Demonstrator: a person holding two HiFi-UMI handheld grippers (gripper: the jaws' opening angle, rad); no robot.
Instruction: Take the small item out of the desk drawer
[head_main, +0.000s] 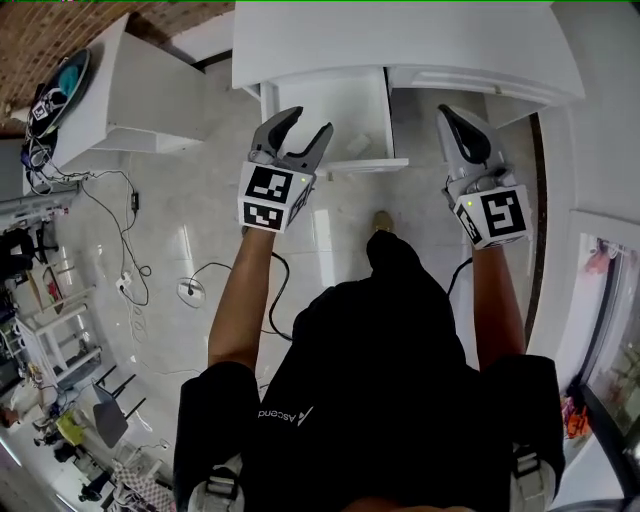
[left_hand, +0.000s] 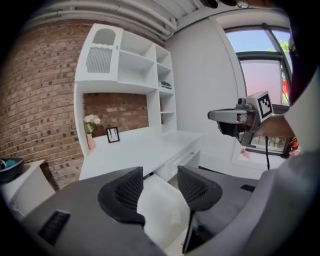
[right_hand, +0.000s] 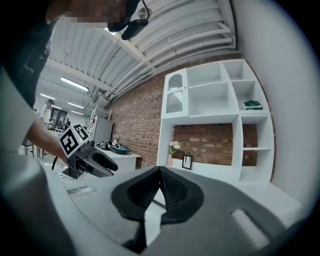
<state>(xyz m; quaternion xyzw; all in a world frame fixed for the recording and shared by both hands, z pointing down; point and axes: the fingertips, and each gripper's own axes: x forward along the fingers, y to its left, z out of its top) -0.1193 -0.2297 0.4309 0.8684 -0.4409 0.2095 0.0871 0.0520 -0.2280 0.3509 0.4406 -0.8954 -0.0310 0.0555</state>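
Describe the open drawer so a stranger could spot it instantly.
Start at the long white desk. From its front, just ahead of the left gripper, juts the drawer: the only one pulled far out, its white inside showing.

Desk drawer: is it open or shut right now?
Open. The drawer stands pulled out from the desk, its white inside exposed in the head view, with the left gripper hanging over it, jaws apart.
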